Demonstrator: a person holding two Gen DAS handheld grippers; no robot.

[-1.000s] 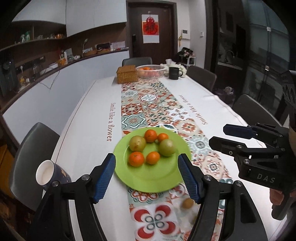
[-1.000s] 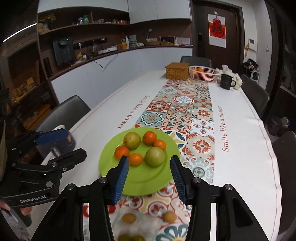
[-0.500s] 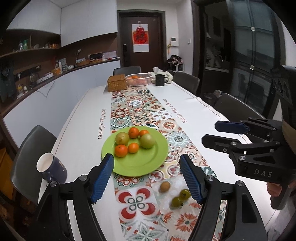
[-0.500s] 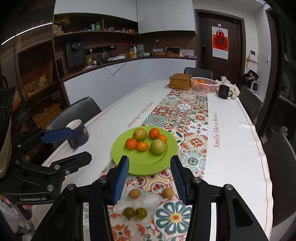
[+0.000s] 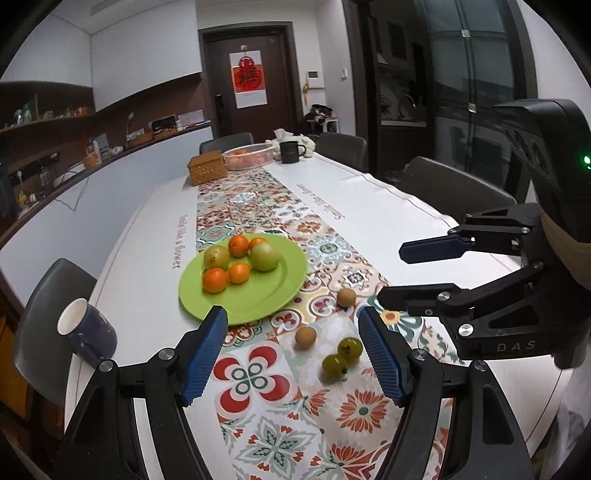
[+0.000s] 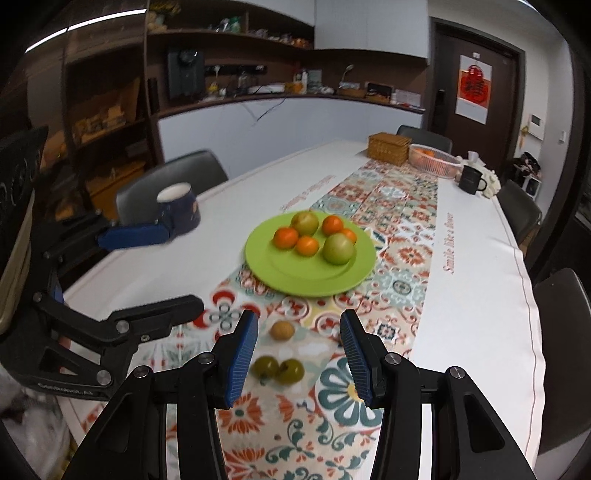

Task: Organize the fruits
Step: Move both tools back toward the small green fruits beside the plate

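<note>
On the patterned runner (image 5: pixel 258 206), a green plate (image 5: pixel 273 295) holds oranges (image 5: pixel 215 279) and pears (image 5: pixel 264 256).

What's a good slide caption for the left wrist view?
Open tongs above loose small fruits beside a green plate of oranges.

The room is lit evenly from overhead; the white tablecloth (image 5: pixel 369 206) is rendered bright, the shelving (image 6: pixel 110 110) at 10 o'clock in the right wrist view dim. A ceiling strip light (image 6: pixel 99 22) is reflected at 11 o'clock. Soft shadows are cast beneath the green plate (image 5: pixel 258 295). Strong barrel distortion and black vignetting are noted at all corners. Motion blur is observed across the right wrist view; the left wrist view is sharper.
</note>
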